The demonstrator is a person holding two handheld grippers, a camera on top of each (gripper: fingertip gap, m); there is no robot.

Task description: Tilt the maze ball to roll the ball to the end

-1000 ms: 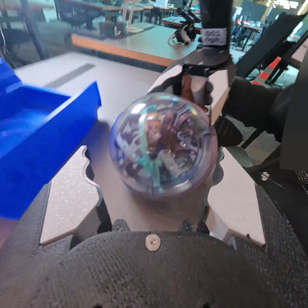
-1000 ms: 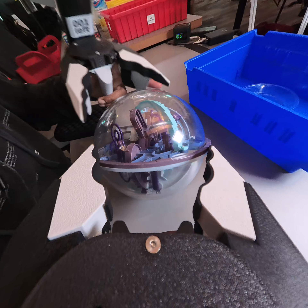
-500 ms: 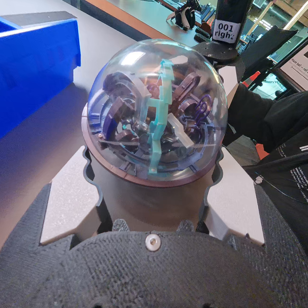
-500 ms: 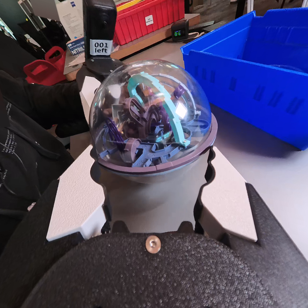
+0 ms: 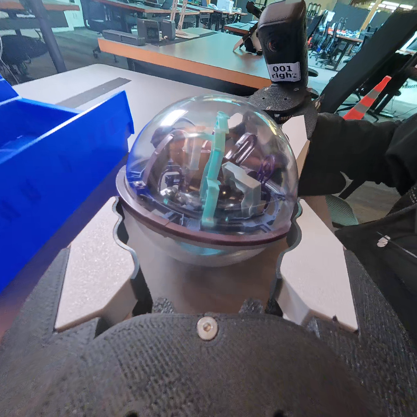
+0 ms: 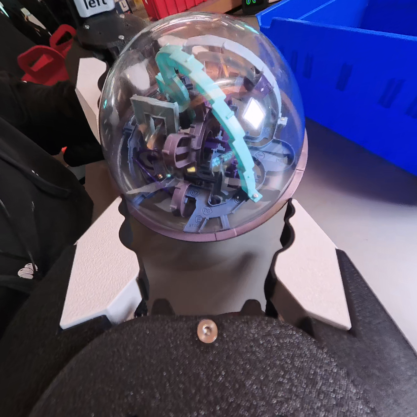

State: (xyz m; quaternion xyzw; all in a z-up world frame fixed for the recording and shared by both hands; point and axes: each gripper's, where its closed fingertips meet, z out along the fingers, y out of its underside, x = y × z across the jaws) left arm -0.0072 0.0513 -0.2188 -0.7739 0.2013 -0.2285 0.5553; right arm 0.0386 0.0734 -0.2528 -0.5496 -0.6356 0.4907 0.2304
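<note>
The maze ball (image 5: 208, 180) is a clear sphere with a dark purple equator band, enclosing teal, purple and grey track pieces. It sits between the fingers of both tongs, which approach it from opposite sides.

The left gripper (image 5: 207, 216) has its fingers spread wide, with the notched inner edges level with the equator band on either side. The right gripper (image 6: 206, 216) is likewise spread wide, its fingers flanking the lower half of the sphere. Whether the pads press the shell or only stand just beside it cannot be told from either view. In the right wrist view the band is tilted, its far right side higher.

A small metal ball (image 5: 169, 192) appears low on the inner track, left of the teal arch; its identification is uncertain. Progress judgement: tilting is under way, and the end of the track is not yet reached.

A blue bin (image 6: 361, 74) stands on the grey table (image 6: 352, 225), to the right of the right gripper.
</note>
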